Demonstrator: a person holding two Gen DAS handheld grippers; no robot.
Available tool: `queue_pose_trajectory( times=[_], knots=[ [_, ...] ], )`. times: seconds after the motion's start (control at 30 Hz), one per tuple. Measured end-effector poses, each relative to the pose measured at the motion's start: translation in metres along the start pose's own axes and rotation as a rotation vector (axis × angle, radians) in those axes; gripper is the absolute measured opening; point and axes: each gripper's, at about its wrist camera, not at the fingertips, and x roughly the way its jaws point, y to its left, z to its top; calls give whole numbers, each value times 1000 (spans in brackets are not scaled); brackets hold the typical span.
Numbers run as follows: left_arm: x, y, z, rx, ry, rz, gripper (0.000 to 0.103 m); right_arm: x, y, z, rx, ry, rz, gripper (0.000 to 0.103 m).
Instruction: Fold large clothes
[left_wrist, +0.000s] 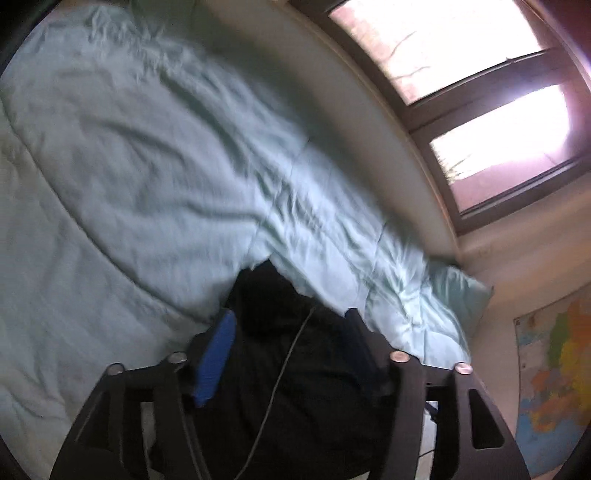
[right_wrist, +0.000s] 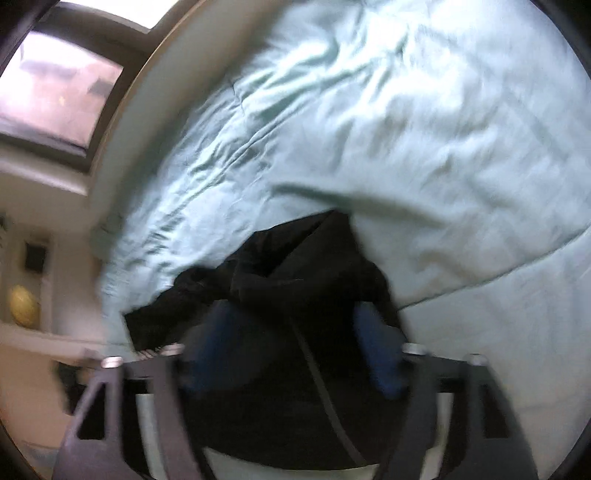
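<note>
A black garment (left_wrist: 291, 369) with a thin grey cord fills the space between the blue pads of my left gripper (left_wrist: 290, 321), lifted above a pale green quilt (left_wrist: 147, 166). The left jaws stand fairly wide around the bunched cloth. In the right wrist view the same black garment (right_wrist: 295, 295) hangs bunched between the blue pads of my right gripper (right_wrist: 295, 314), also above the quilt (right_wrist: 406, 129). Both views are blurred. Where the pads touch the cloth is hidden by its folds.
The quilt covers a bed along a white wall with dark-framed windows (left_wrist: 480, 92). A pale green pillow (left_wrist: 458, 291) lies at the bed's end. A coloured map (left_wrist: 554, 387) hangs on the wall. A shelf with a yellow ball (right_wrist: 24, 306) stands beside the bed.
</note>
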Motion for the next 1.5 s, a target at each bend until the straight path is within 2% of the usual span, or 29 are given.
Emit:
queue_pose_trajectory(
  times=[0.07,0.13,0.2,0.27,0.4,0.47,0.57,0.6,0.63,0.67,0.7,0.73,0.77,0.83,0.93,1.0,1.07,1.13,1.23,1.3,1.37,1.43,1.5],
  knots=[
    [5,-4,3,43,17,50,67,8,6,2,-72,-12,-33,81],
    [26,-6,0,87,80,68,67,21,6,7,-111,-3,-12,81],
    [59,-7,-5,133,156,117,67,41,5,15,-178,11,-35,81],
    [86,-6,-7,172,196,174,67,58,4,24,-252,14,-76,81],
    [118,5,0,164,189,243,67,74,-1,35,-331,18,-104,81],
    [129,12,6,146,184,252,67,83,-5,39,-352,30,-99,81],
    [152,22,14,106,244,209,67,100,-6,41,-369,73,-77,81],
    [160,25,15,83,273,167,67,106,-5,41,-372,86,-73,76],
    [164,24,13,67,287,124,67,109,-1,40,-379,88,-73,48],
    [166,20,12,64,278,94,54,110,2,38,-389,89,-80,34],
    [163,11,11,112,251,113,37,108,7,35,-408,79,-102,25],
    [160,2,8,171,247,153,11,100,14,30,-448,37,-139,20],
    [155,-5,6,202,224,187,11,94,19,27,-473,7,-160,19],
    [134,-17,5,224,161,207,10,72,27,21,-507,-53,-189,16],
    [98,-32,23,209,61,186,10,38,42,29,-542,-157,-252,14],
    [89,-44,40,211,3,161,10,25,53,49,-525,-228,-262,14],
    [100,-53,54,229,-30,203,10,35,59,70,-501,-252,-286,14],
    [128,-48,63,222,-6,257,11,62,57,85,-483,-225,-324,13],
    [177,-10,61,143,79,327,11,142,30,95,-428,-40,-372,13],
    [205,20,53,73,156,341,14,172,17,91,-406,39,-361,15],
    [214,35,47,32,189,341,27,173,15,90,-387,37,-367,19],
    [210,40,49,15,203,325,33,166,13,93,-360,33,-379,46],
    [197,42,55,-22,221,280,34,150,11,97,-343,35,-387,48]
  ],
)
